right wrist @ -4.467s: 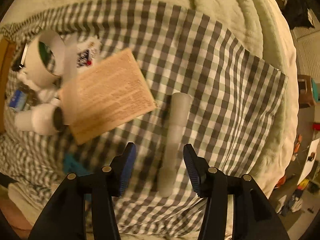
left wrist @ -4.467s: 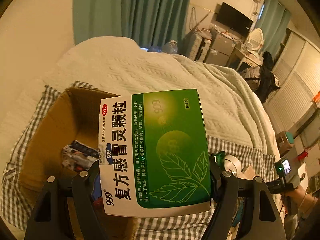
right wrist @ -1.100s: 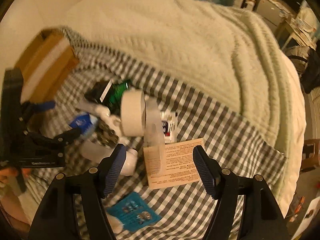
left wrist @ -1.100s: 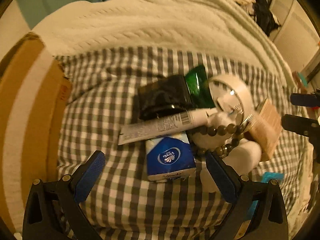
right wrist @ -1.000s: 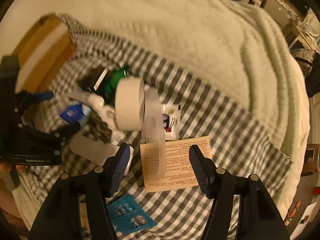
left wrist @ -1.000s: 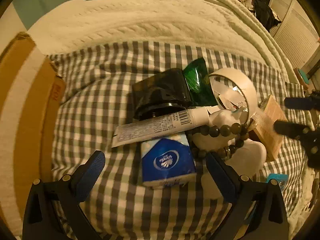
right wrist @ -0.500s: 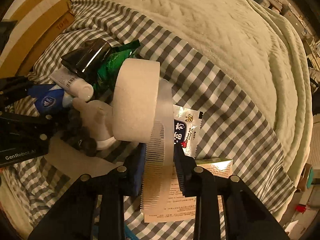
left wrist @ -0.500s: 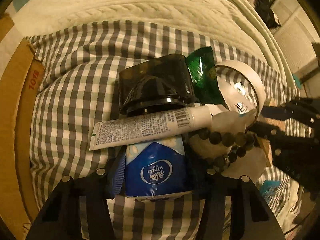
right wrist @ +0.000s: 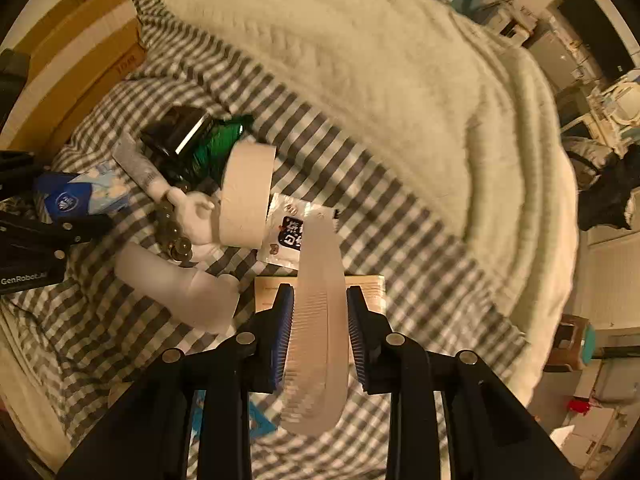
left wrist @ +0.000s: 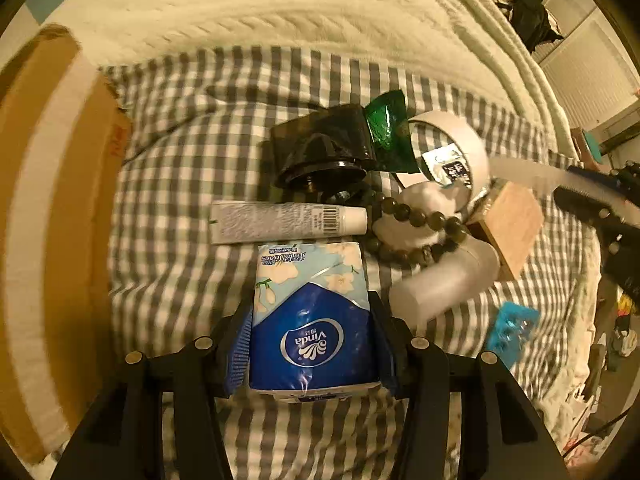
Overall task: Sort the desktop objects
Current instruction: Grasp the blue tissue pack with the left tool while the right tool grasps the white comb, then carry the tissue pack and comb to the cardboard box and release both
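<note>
The Vinda tissue pack (left wrist: 312,320), bottom centre, is clamped by the left gripper (left wrist: 310,344); the right gripper (right wrist: 319,336), jaws closing, pinches a translucent comb (right wrist: 320,312) that may twist loose.

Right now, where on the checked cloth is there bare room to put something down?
Bare checked cloth lies between the cardboard box and the white tube. From the tube across to the tape roll, things are crowded together.
</note>
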`<state>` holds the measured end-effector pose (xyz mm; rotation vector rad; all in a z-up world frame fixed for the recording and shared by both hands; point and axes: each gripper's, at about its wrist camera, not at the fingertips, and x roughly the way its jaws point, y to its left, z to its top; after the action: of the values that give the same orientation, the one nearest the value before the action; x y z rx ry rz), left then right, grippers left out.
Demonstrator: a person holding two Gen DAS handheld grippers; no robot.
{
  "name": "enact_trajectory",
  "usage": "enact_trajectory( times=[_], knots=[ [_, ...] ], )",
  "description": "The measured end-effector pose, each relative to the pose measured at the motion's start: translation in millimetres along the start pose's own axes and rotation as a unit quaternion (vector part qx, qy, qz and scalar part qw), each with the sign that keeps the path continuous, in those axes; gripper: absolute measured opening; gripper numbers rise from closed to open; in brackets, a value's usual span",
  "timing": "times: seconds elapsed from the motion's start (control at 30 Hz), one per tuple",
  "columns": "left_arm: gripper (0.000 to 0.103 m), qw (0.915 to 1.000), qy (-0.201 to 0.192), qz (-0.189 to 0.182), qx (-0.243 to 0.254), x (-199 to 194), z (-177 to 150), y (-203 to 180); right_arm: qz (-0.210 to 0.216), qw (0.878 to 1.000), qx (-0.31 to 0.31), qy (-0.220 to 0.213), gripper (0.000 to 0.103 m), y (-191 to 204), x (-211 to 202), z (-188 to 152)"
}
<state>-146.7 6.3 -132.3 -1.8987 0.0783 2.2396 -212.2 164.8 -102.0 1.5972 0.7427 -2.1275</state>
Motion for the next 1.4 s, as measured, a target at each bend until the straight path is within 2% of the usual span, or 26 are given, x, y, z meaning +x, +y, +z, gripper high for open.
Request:
enact_trajectory(
  times=[0.07,0.17,0.2,0.27,0.37,0.47,0.53,0.6,0.67,0.87,0.97,1.1,1.2,1.33,1.37,1.4],
  knots=[
    [0.053,0.9999,-0.010,-0.005,-0.003,-17.0,-6.8,3.3,-0.003,1.000,0.004,-0.009,0.023,1.8,-15.6,4.7],
    [0.053,0.9991,-0.036,-0.016,-0.013,-48.0,-4.0,14.6,-0.007,1.000,0.002,-0.025,0.011,7.1,-43.4,14.2],
    [0.053,0.9983,-0.053,-0.018,-0.017,-63.0,-6.4,19.6,-0.008,1.000,0.001,-0.029,0.011,9.9,-52.7,17.8],
    [0.053,0.9971,-0.071,-0.021,-0.021,-80.6,10.7,22.7,-0.010,0.999,-0.001,-0.042,0.011,20.6,-73.0,21.8],
    [0.053,0.9939,-0.101,-0.029,-0.033,-110.6,10.8,37.8,-0.007,0.998,-0.010,-0.061,0.011,34.3,-96.2,29.4],
    [0.053,0.9923,-0.113,-0.027,-0.042,-117.1,9.8,48.9,-0.006,0.997,-0.017,-0.072,0.011,45.7,-109.3,34.6],
    [0.053,0.9923,-0.109,-0.026,-0.052,-113.3,6.8,55.2,0.003,0.997,-0.013,-0.073,0.017,47.7,-107.6,35.0],
    [0.053,0.9918,-0.108,-0.028,-0.062,-107.0,3.5,58.0,0.017,0.997,-0.014,-0.067,0.040,47.9,-96.5,34.0],
    [0.053,0.9914,-0.108,-0.029,-0.067,-100.7,1.4,58.4,0.015,0.998,-0.022,-0.057,0.045,47.7,-82.0,31.4],
    [0.053,0.9941,-0.092,-0.036,-0.045,-71.7,4.9,46.0,0.023,0.999,-0.025,0.008,0.045,23.3,-17.9,8.4],
    [0.053,0.9939,-0.097,-0.043,-0.030,-60.5,10.3,35.5,0.048,0.998,-0.001,0.028,0.045,5.7,17.5,-20.2],
    [0.053,0.9936,-0.102,-0.047,-0.015,-49.3,17.3,23.5,0.065,0.996,-0.006,0.058,0.045,0.1,56.5,-53.5],
    [0.053,0.9943,-0.095,-0.047,-0.006,-39.9,19.4,15.7,0.085,0.995,-0.021,0.053,0.046,1.3,71.7,-66.9],
    [0.053,0.9959,-0.084,-0.033,0.004,-30.7,19.7,7.1,0.093,0.994,-0.019,0.048,0.046,0.3,82.1,-65.7],
    [0.053,0.9961,-0.082,-0.030,0.004,-29.8,19.5,5.6,0.091,0.994,-0.022,0.047,0.042,1.0,84.2,-64.6],
    [0.053,0.9963,-0.081,-0.029,0.004,-29.2,19.5,4.1,0.089,0.995,-0.025,0.045,0.029,1.8,84.8,-64.0]
  ],
)
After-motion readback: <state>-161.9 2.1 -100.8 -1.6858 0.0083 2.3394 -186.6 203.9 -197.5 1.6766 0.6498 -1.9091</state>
